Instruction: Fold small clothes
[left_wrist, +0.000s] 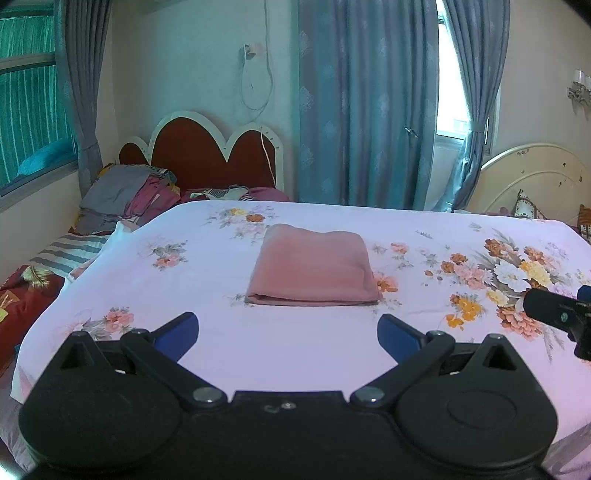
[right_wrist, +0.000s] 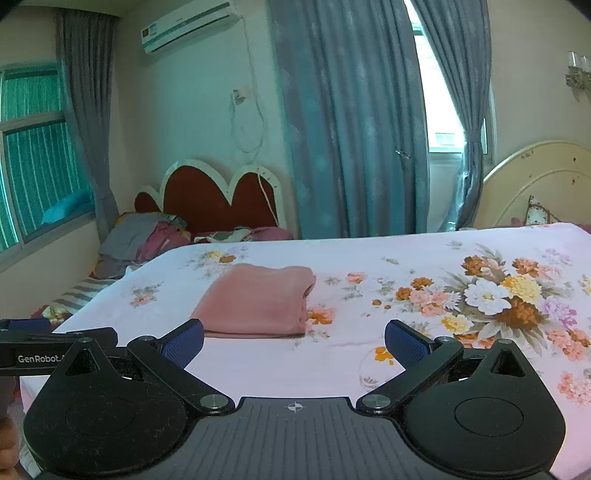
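A pink garment (left_wrist: 312, 266) lies folded into a neat rectangle on the floral white sheet (left_wrist: 147, 280) of the bed. It also shows in the right wrist view (right_wrist: 258, 301), left of centre. My left gripper (left_wrist: 288, 332) is open and empty, held back from the garment's near edge. My right gripper (right_wrist: 294, 341) is open and empty, near the garment's near right corner. The right gripper's body shows at the right edge of the left wrist view (left_wrist: 557, 314). The left gripper's body shows at the left edge of the right wrist view (right_wrist: 44, 350).
A pile of clothes (left_wrist: 125, 199) sits on a second bed by a red headboard (left_wrist: 207, 155) at the back left. Blue curtains (left_wrist: 365, 103) hang behind. A cream headboard (left_wrist: 535, 177) stands at the back right. An air conditioner (right_wrist: 188, 26) is on the wall.
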